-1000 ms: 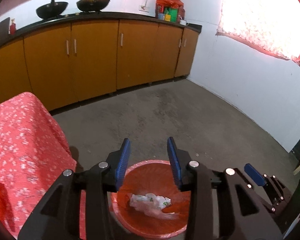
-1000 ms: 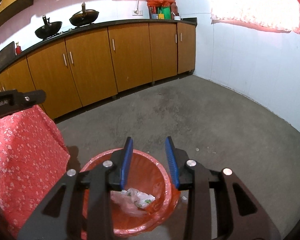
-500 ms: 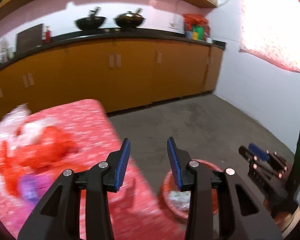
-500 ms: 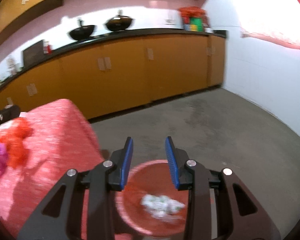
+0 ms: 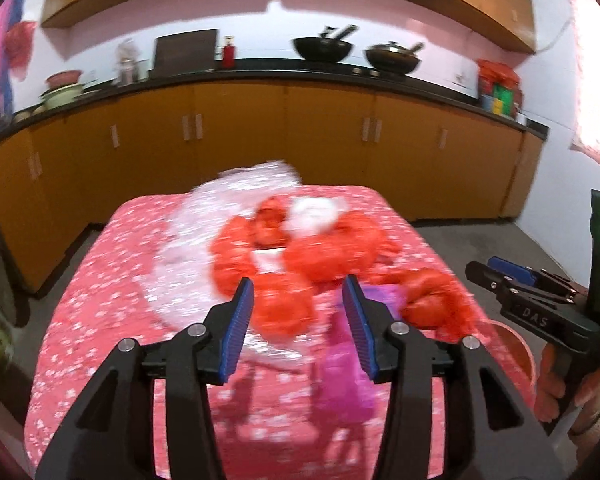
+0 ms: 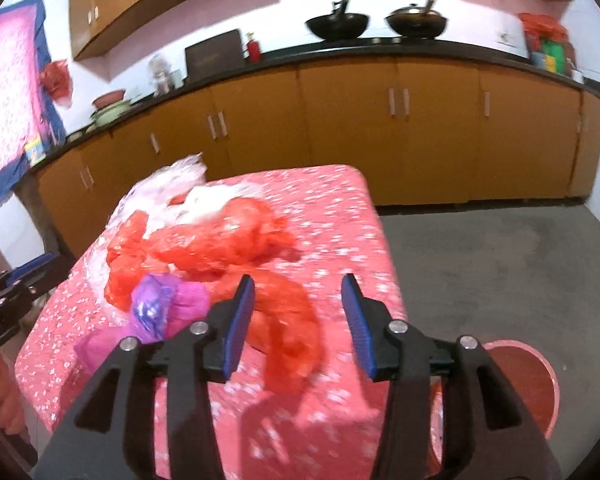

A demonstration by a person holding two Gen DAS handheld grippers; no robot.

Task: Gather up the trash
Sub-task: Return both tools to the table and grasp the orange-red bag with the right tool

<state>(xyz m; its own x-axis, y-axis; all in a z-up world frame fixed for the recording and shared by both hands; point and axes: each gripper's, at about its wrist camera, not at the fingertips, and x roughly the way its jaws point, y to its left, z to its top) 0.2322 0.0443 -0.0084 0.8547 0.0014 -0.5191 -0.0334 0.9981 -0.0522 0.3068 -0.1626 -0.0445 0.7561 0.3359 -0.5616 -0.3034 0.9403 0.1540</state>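
We hover both grippers — left gripper [image 5: 298,312], right gripper [image 6: 298,312], jaws apart (empty) — next: grab nearest red bag [image 6: 288,332], then bin [image 6: 536,384].

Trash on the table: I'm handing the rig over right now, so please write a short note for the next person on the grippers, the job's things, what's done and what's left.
Left gripper: open, empty, above the table, aimed at the pile.
Right gripper: open, empty, over the table's right edge.
Things: crumpled red plastic bags, a purple-pink bag and clear white plastic lie heaped on the red flowered cloth. The red bin stands on the floor at the table's right side.
Done: nothing visible from here; the bin's contents are hidden.
Left: grasp each piece and drop it in the bin. The nearest red bag looks easiest for the right gripper.
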